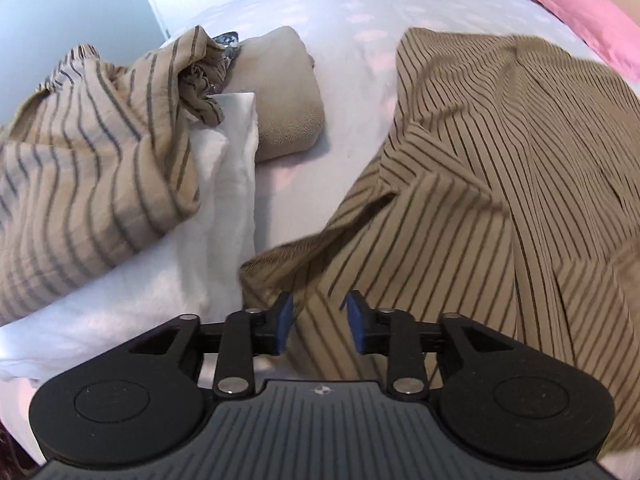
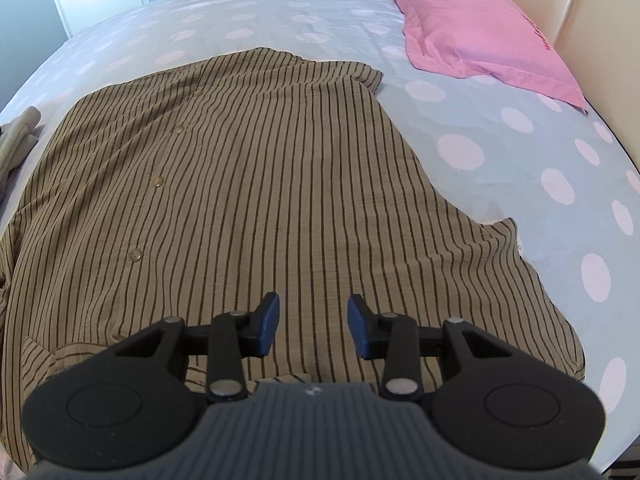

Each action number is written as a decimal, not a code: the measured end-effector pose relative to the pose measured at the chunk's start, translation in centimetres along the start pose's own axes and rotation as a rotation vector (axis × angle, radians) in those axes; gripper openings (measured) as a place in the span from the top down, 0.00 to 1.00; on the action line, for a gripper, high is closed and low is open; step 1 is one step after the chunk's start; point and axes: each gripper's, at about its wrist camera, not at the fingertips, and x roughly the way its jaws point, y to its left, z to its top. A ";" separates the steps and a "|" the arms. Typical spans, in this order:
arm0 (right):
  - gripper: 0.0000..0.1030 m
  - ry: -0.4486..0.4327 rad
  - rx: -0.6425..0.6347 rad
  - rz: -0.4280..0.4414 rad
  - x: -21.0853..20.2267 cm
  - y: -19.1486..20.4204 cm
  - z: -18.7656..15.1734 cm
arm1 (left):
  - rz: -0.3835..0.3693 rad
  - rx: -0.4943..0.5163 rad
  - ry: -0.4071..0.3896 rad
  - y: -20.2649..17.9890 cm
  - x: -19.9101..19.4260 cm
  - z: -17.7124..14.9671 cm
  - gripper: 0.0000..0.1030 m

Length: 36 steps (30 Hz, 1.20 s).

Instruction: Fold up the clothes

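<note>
A brown striped button shirt [image 2: 248, 200] lies spread across the middle of the polka-dot bed [image 2: 500, 152], a pink pillow [image 2: 480, 28] at the upper right. The left tool [image 1: 319, 322] hovers released over the shirt's folded sleeve at the lower centre, nothing between its pads. The right tool [image 2: 313, 326] hangs released above the shirt's body. At the upper left sit a crumpled striped garment [image 1: 92, 168], white cloth [image 1: 224, 184] and a folded beige towel [image 1: 288, 92].

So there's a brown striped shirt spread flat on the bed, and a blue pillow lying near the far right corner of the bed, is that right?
Almost. The shirt is brown, striped and spread on the bed, but the pillow near the far right corner is pink, not blue. The right wrist view shows it plainly.
</note>
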 end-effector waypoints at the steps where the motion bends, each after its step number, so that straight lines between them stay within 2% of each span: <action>1: 0.60 0.000 0.001 -0.003 0.0 -0.1 0.0 | 0.003 0.012 0.005 -0.1 0.5 0.1 0.72; 3: 0.60 0.000 0.003 -0.009 0.1 -0.2 -0.1 | 0.016 0.047 0.022 -0.4 1.8 0.4 0.72; 5: 0.60 0.003 0.010 -0.013 0.3 -0.4 0.0 | -0.004 0.050 0.065 -0.4 3.0 0.6 0.72; 8: 0.60 0.009 0.020 -0.018 0.5 -0.7 0.0 | -0.014 0.046 0.119 -0.5 3.5 0.5 0.97; 9: 0.60 0.010 0.021 -0.018 0.5 -0.7 0.0 | -0.011 0.048 0.120 -0.5 3.1 0.4 0.99; 13: 0.60 0.013 0.009 -0.013 0.6 -0.3 0.2 | 0.017 0.010 0.173 0.2 0.6 -0.1 1.00; 18: 0.60 0.018 -0.015 -0.003 0.6 0.4 0.3 | 0.223 0.076 0.302 1.4 0.7 -1.9 1.00; 20: 0.60 0.014 -0.021 -0.001 0.5 0.6 0.2 | 0.219 0.063 0.336 1.8 1.6 -2.4 0.99; 24: 0.60 0.002 -0.010 -0.005 0.1 0.3 0.1 | 0.248 0.093 0.373 1.6 2.2 -2.7 0.89; 26: 0.60 0.002 0.001 -0.006 -0.1 0.0 0.0 | 0.235 0.095 0.385 1.6 1.9 -2.5 0.84; 29: 0.60 0.007 0.025 -0.015 0.0 -0.6 0.0 | 0.166 0.083 0.371 1.5 0.1 -1.9 0.78; 36: 0.60 0.024 0.040 -0.001 0.3 -0.9 0.2 | 0.008 0.034 0.227 0.8 -4.3 1.4 0.75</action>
